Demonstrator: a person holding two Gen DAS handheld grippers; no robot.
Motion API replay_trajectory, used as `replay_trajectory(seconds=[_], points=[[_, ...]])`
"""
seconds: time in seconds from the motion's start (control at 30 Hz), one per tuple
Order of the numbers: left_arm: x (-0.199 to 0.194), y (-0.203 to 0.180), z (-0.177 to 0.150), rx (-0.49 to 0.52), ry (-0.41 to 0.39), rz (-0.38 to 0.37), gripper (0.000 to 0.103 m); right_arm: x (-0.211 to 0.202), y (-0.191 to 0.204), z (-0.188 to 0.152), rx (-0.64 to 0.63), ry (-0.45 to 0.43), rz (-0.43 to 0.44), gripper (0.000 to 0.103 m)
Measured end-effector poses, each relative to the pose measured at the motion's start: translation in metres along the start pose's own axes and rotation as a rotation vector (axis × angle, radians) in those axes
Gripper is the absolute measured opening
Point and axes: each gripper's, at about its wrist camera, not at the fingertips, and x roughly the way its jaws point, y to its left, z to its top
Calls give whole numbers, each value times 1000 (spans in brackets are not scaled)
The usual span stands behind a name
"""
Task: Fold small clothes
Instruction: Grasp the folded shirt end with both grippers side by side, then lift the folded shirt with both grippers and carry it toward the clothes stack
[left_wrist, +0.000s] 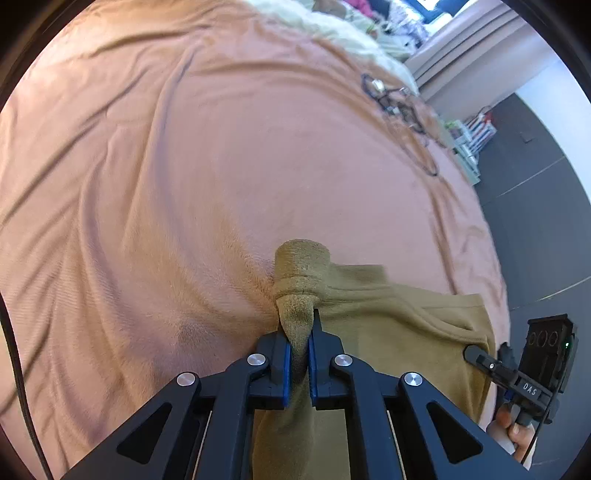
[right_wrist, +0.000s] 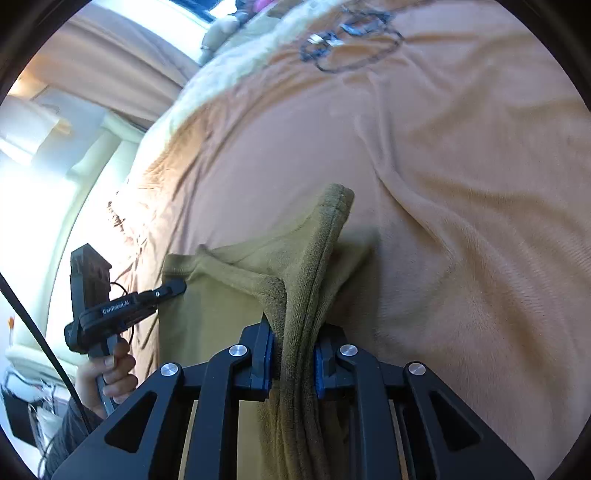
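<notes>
An olive-brown small garment (left_wrist: 406, 325) lies on the peach bedsheet (left_wrist: 184, 184). My left gripper (left_wrist: 298, 339) is shut on a bunched ribbed end of it, which sticks up past the blue pads. In the right wrist view my right gripper (right_wrist: 293, 332) is shut on a thick gathered hem of the same garment (right_wrist: 221, 295), whose tip stands up in front. Each gripper shows in the other's view: the right gripper (left_wrist: 472, 352) touches the cloth's right edge, and the left gripper (right_wrist: 175, 287) touches its left edge. How their jaws stand there is hidden.
A tangle of dark cables (left_wrist: 402, 107) lies far across the bed, also the cables (right_wrist: 351, 37) near the top. A cream blanket (left_wrist: 332, 26) is beyond. Dark floor (left_wrist: 535, 229) drops off at the bed's right edge. A person's hand (right_wrist: 110, 369) grips the left handle.
</notes>
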Motion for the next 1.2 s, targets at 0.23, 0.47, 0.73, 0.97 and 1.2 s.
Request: replay_trajectory(seconds=[0.23,0.47,0.73,0.97,1.2], points=[[-47,-20,-2,27,-52,-31,6,-37,39,-8,-45,-39,-13,13],[-109,-37,-15,53,-112,-68,6,-97,74,-31,-90,-89,-16,13],[-172,-53,-47,66,-174,-86,5,-158,114,-72,-146,-133,-26,13],[-223,-63,-76,80,-221,-116,5,-206,140,-110,-185,-170,-30,13],[-267,-71,-107,97,-263,-145,5,-246,164,-144,-222,-208,-29,13]])
